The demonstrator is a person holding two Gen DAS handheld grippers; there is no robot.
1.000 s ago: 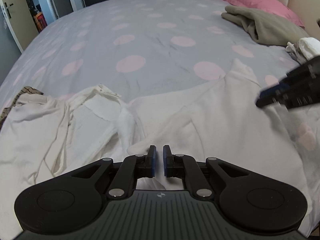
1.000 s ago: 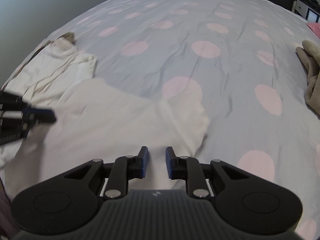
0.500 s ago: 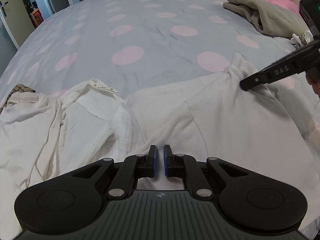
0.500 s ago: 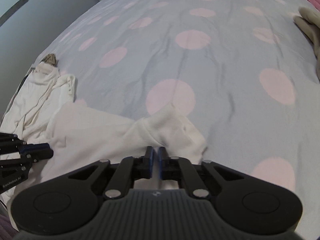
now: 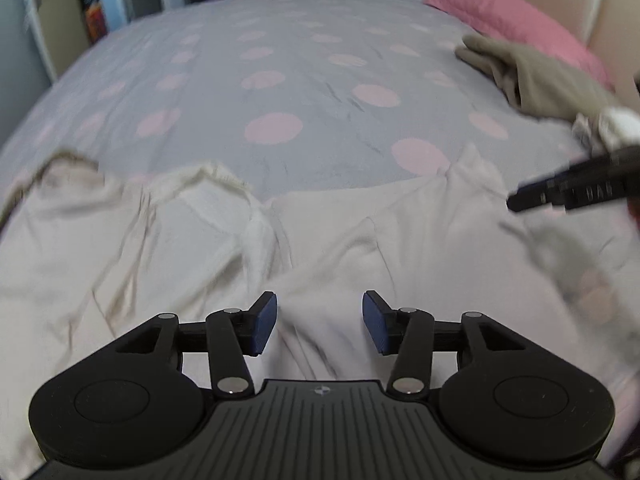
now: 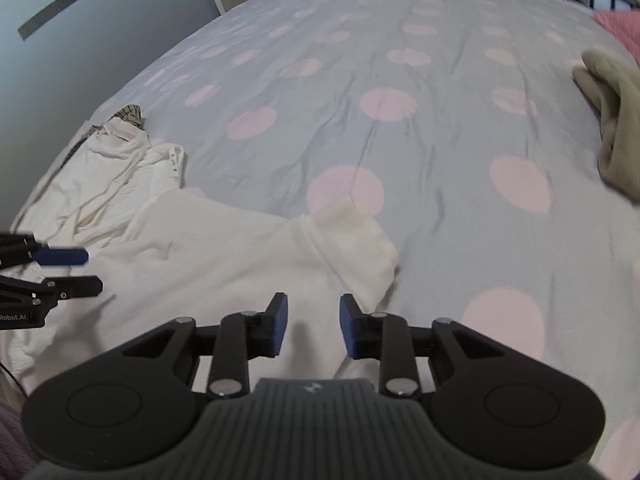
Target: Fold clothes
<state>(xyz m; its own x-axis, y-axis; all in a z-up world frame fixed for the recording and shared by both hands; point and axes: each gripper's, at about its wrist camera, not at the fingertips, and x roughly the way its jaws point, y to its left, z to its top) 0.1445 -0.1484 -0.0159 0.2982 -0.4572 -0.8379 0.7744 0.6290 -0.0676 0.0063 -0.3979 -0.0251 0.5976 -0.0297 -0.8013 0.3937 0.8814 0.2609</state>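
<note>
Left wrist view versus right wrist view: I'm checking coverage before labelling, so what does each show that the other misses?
Only the left wrist view shows the pink pillow and the small white item by the khaki garment. Only the right wrist view shows the grey wall and the white garment's cuff. Both show the white garment, the dotted bedcover, the khaki garment, and both tools, left and right, open.

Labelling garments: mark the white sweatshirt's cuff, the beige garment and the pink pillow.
white sweatshirt's cuff [image 6: 352,232]: right wrist view, middle of the ribbed sleeve end.
beige garment [image 5: 536,76]: left wrist view, centre of the crumpled heap.
pink pillow [image 5: 508,16]: left wrist view, top face.
</note>
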